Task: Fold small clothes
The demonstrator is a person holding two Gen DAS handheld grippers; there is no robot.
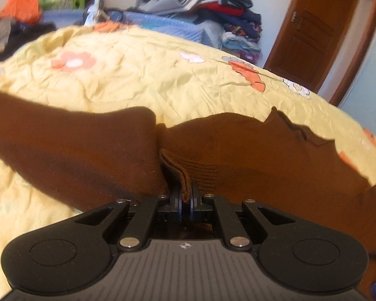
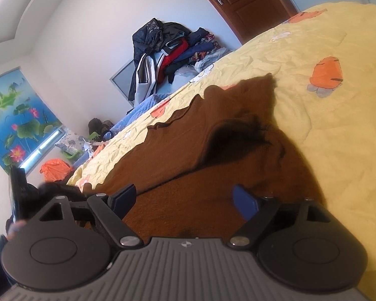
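Left wrist view shows the left tongs pinching a ribbed edge of the brown knit garment, which lies spread on the yellow flowered bedspread. Right tongs hang spread apart over the garment's near part.

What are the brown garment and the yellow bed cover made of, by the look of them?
The brown garment looks like knitted yarn, perhaps wool or acrylic: matte, with ribbed rows at the edge that the left gripper pinches. The yellow bed cover looks like thin quilted cotton or a blend: matte, finely crinkled, with printed flowers.
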